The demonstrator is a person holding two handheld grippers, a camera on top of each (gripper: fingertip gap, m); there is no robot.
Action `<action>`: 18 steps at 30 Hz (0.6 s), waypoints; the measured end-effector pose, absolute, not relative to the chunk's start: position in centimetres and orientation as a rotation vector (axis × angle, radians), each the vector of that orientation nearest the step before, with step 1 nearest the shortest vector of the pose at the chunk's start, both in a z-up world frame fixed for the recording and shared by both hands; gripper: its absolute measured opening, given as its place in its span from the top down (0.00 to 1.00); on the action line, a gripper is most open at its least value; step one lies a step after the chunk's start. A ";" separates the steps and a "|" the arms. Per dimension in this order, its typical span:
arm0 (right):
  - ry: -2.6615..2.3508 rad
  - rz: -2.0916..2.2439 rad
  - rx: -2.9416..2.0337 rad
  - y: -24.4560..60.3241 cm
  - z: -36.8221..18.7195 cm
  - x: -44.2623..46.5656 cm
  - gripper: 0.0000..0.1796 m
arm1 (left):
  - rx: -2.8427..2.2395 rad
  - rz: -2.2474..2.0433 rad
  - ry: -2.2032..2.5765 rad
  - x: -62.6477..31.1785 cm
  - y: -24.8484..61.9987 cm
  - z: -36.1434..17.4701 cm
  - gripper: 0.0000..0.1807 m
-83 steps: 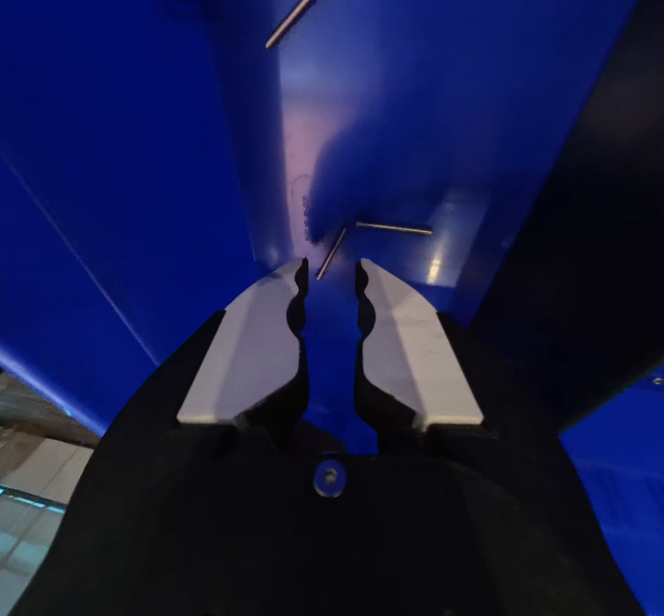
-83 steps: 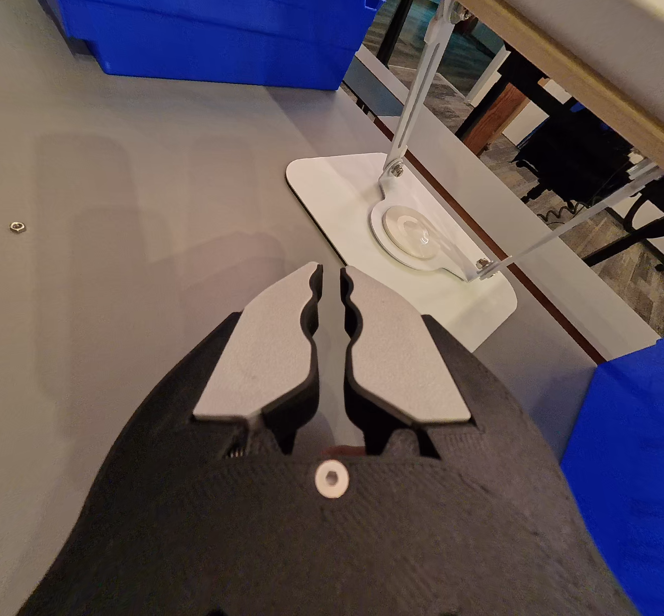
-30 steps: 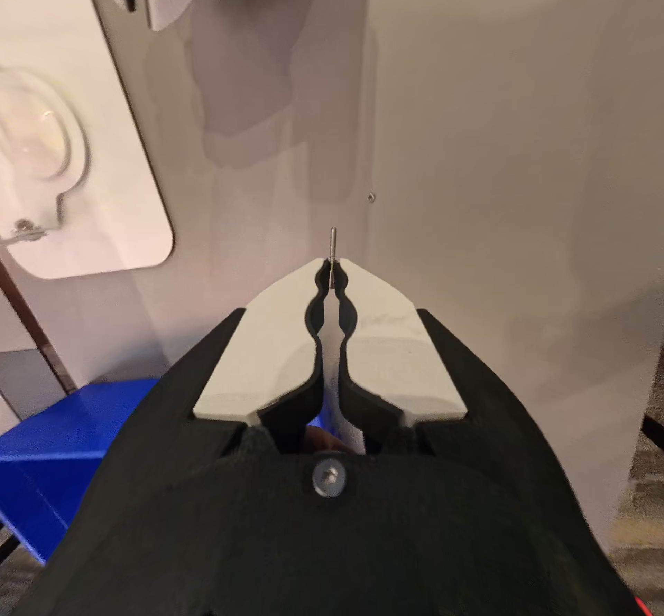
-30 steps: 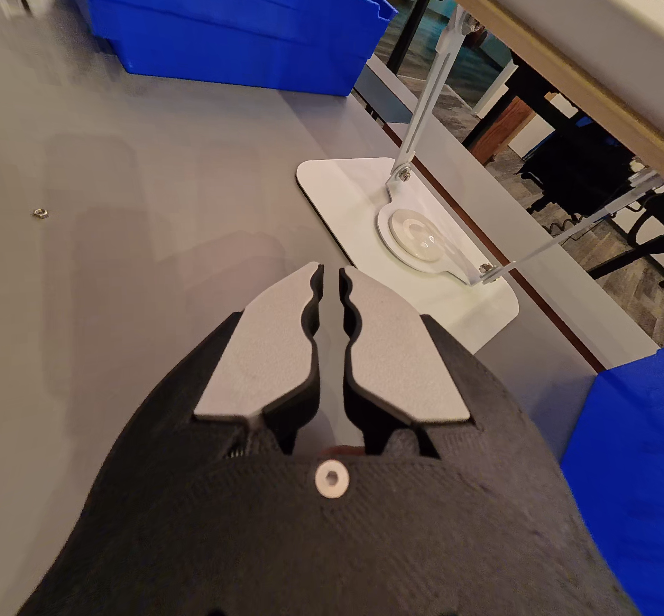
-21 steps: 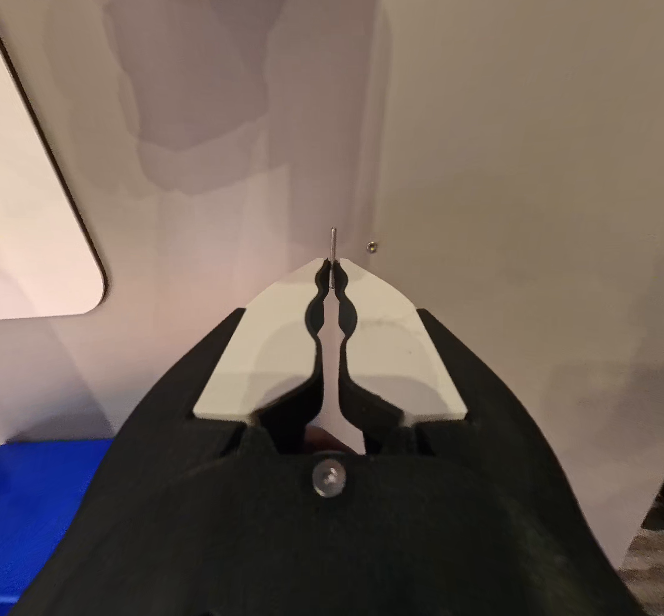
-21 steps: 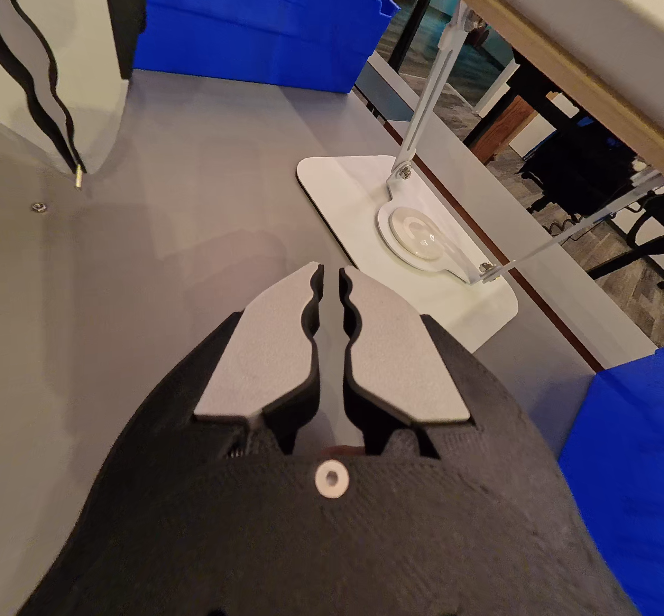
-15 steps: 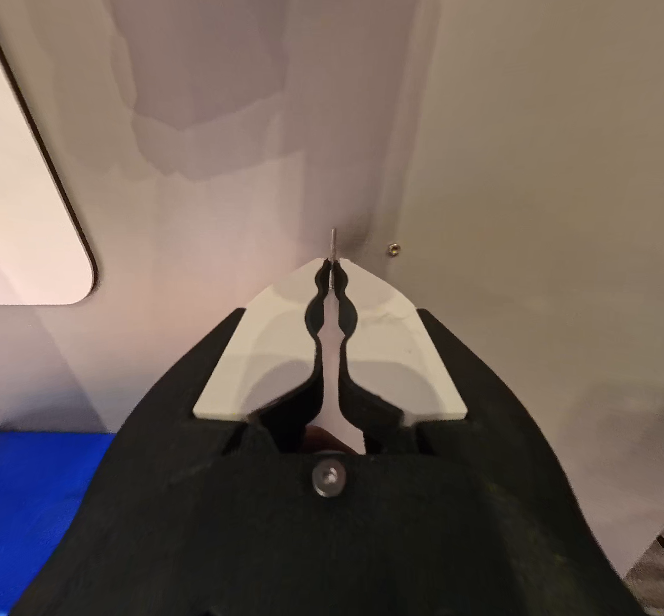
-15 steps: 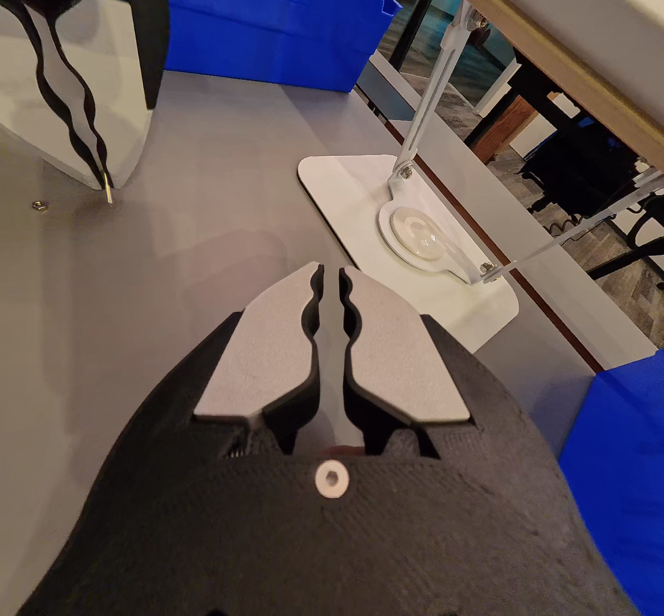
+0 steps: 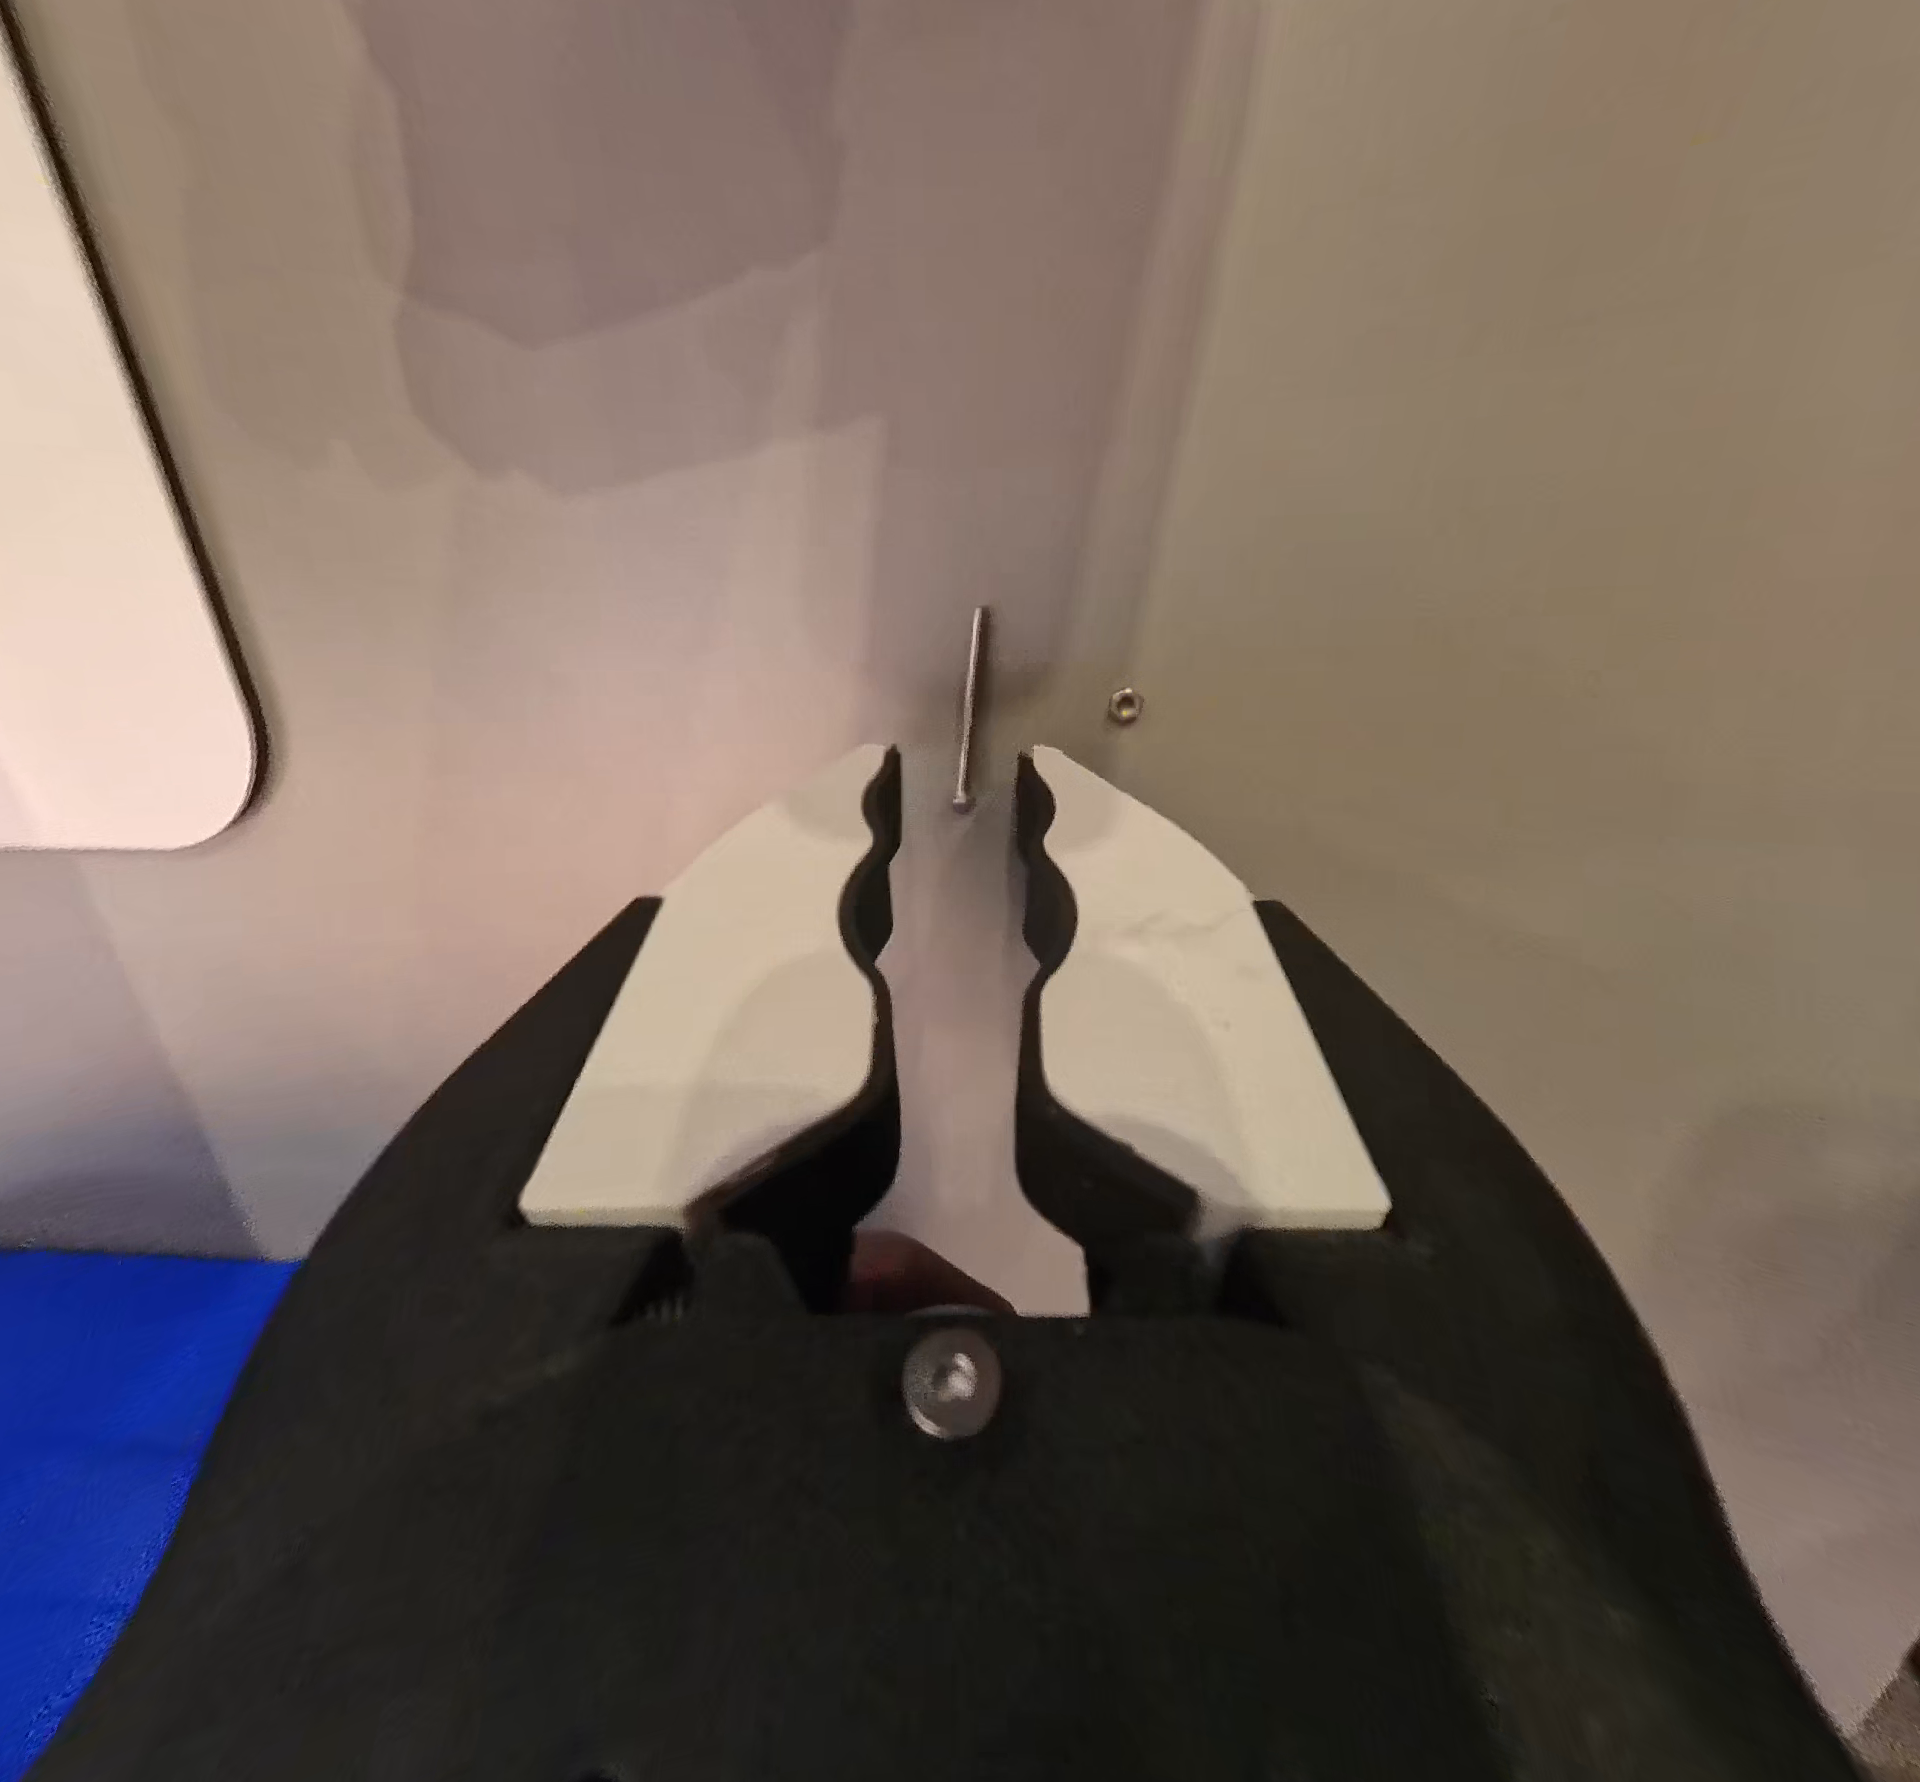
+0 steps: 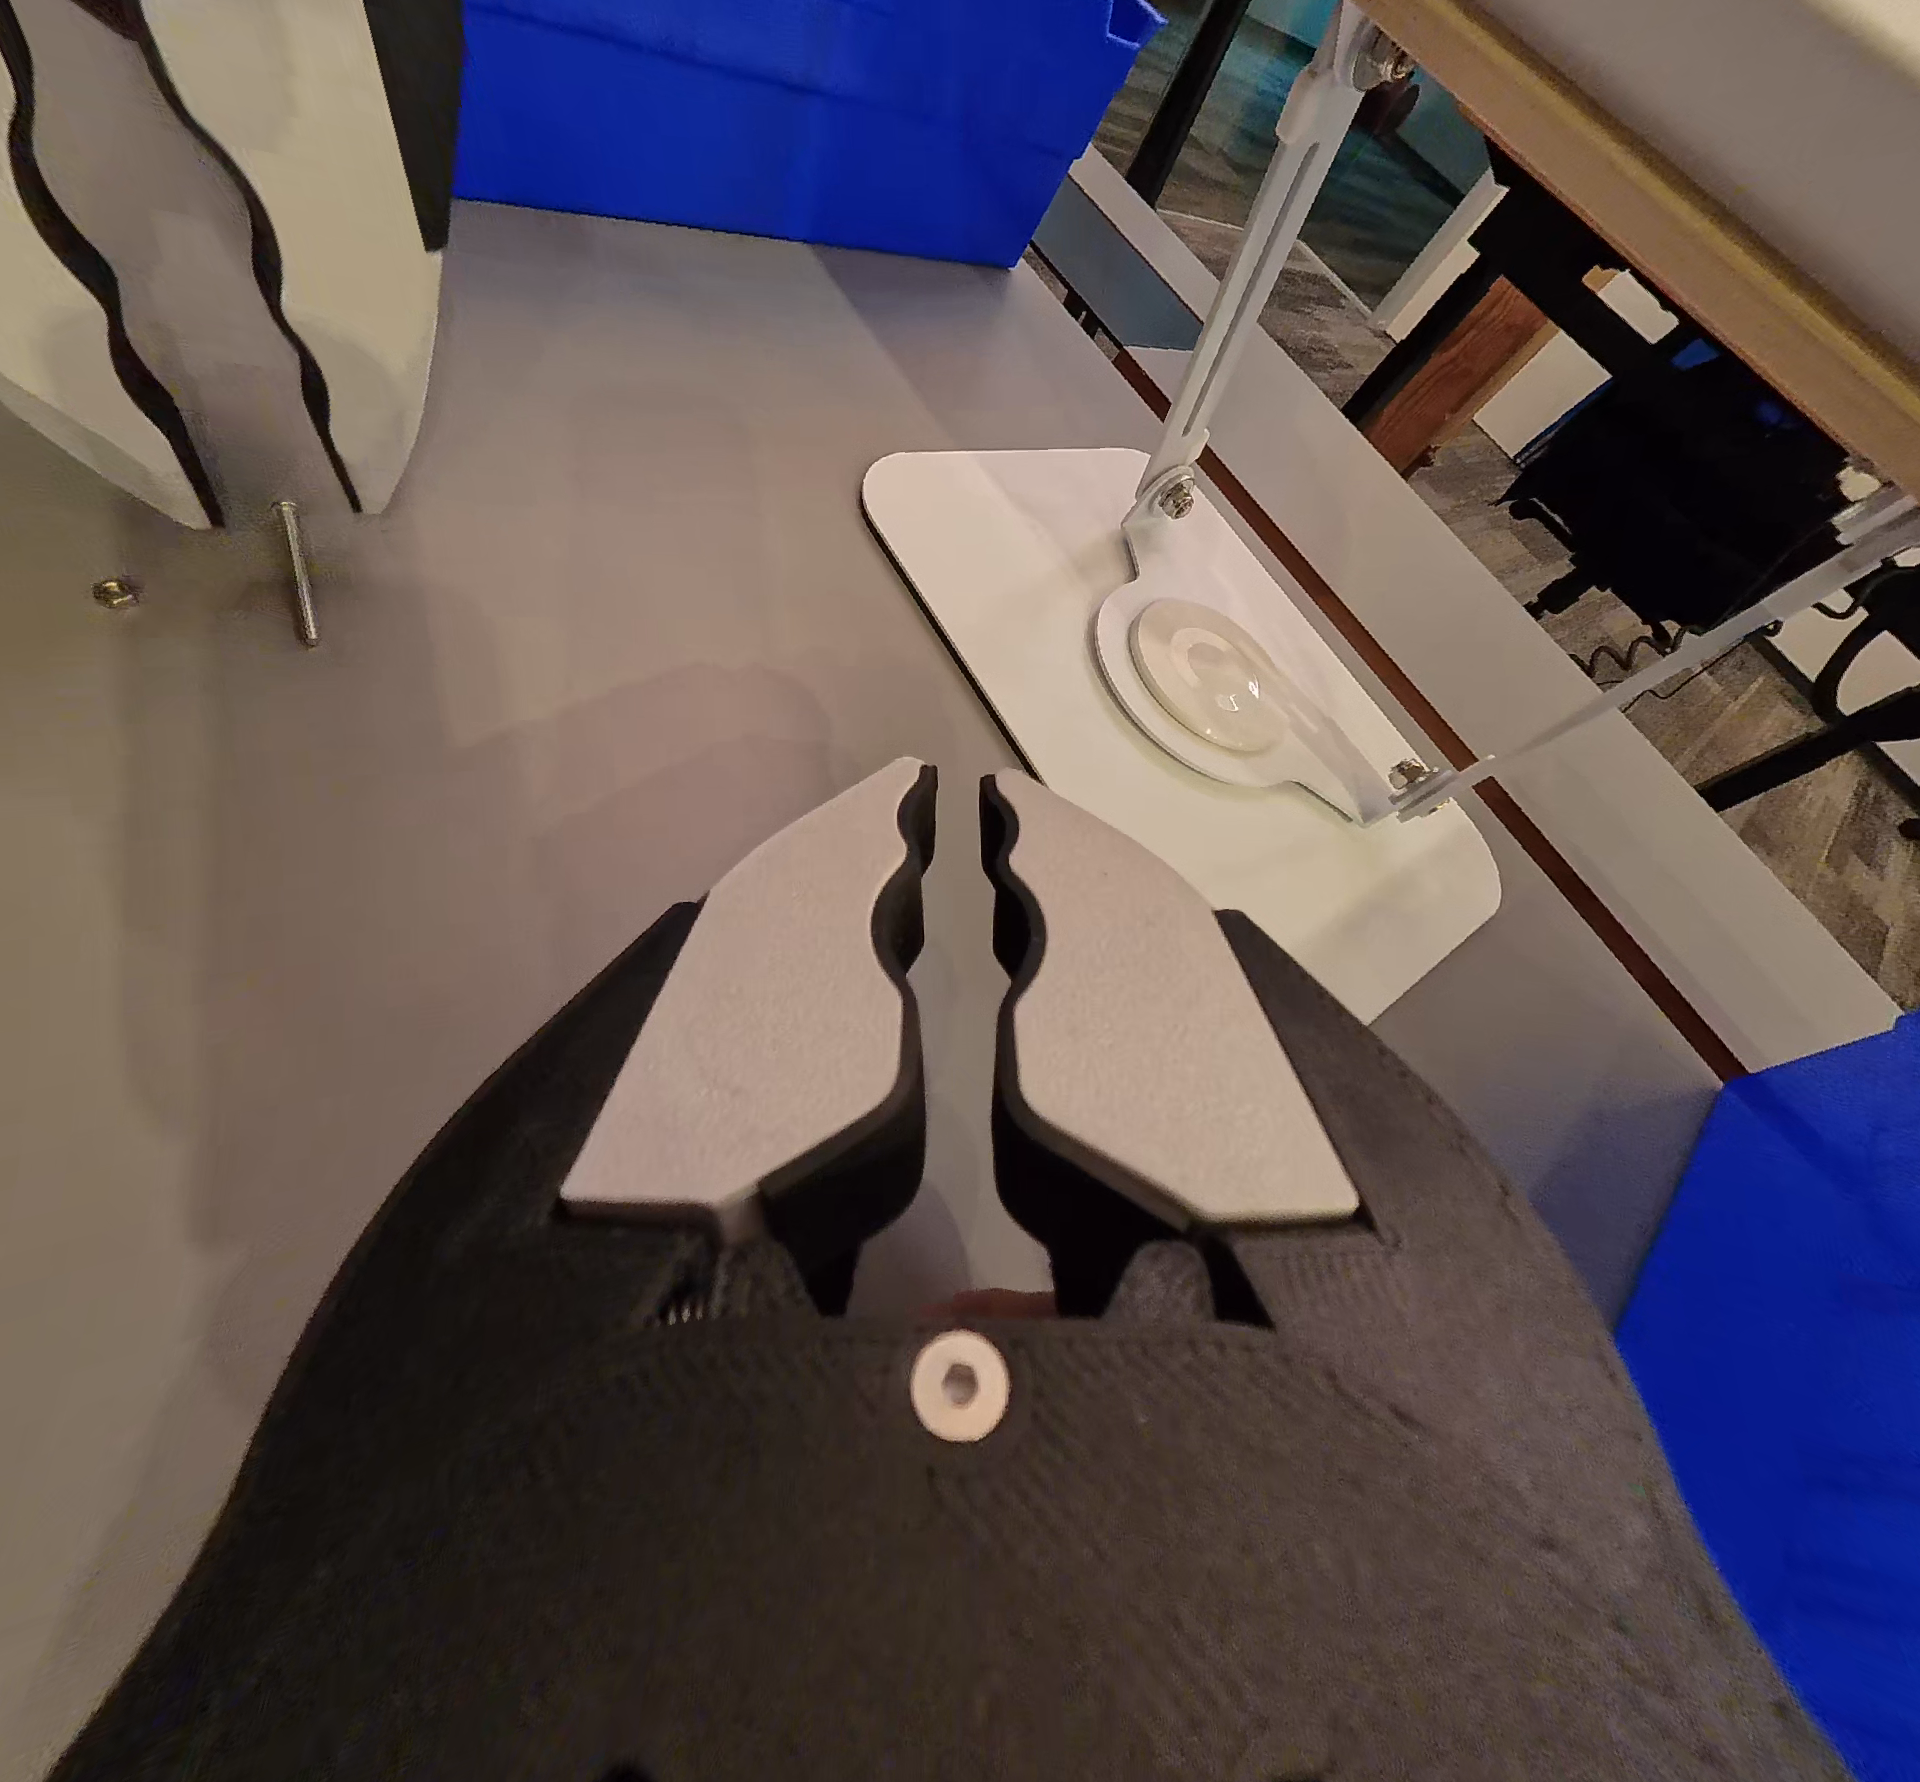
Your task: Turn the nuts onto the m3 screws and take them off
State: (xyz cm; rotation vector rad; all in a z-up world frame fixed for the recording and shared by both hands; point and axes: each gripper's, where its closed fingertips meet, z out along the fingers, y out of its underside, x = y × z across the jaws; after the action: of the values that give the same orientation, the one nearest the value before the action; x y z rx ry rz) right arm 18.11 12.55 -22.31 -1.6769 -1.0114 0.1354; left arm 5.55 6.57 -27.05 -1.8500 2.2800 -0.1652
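Note:
A thin m3 screw (image 9: pixel 971 709) lies flat on the grey table (image 9: pixel 1507 485), just beyond the tips of my left gripper (image 9: pixel 956 761). The left gripper is open and empty, its tips on either side of the screw's head end. A small nut (image 9: pixel 1124 705) lies on the table just right of the screw. In the right wrist view the screw (image 10: pixel 294 574) and nut (image 10: pixel 116 593) lie at the far left under the left gripper (image 10: pixel 281 517). My right gripper (image 10: pixel 958 782) is held over the table, jaws a narrow gap apart, with nothing between them.
Blue bins (image 10: pixel 748 70) stand at the back of the table, and another blue bin (image 10: pixel 1787 1317) is at the near right. A white stand base (image 10: pixel 997 569) with a thin arm sits by the table's right edge; it also shows in the left wrist view (image 9: pixel 104 589).
My left gripper carried the screw out of the blue bin to the table beside the nut, then opened; the screw now lies on the table. The right gripper has barely moved.

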 end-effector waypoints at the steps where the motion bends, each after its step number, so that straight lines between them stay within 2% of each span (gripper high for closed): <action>1: -1.011 0.136 -1.677 12.6 -22.3 18.1 0.96 | -1.857 -0.192 2.242 5.4 6.6 -26.8 0.88; 10: -1.012 0.135 -1.678 12.6 -22.3 18.1 0.96 | -1.851 -0.343 2.029 4.9 6.9 -26.9 0.90; 18: -1.012 0.137 -1.678 12.6 -22.3 18.2 0.96 | -1.841 -0.398 2.093 5.6 6.6 -27.7 0.94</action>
State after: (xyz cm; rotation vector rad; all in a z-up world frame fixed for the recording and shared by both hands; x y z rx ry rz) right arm 18.18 12.58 -22.31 -1.6781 -1.0118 0.1371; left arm 5.58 6.58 -27.71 -1.8407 2.0930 -0.3985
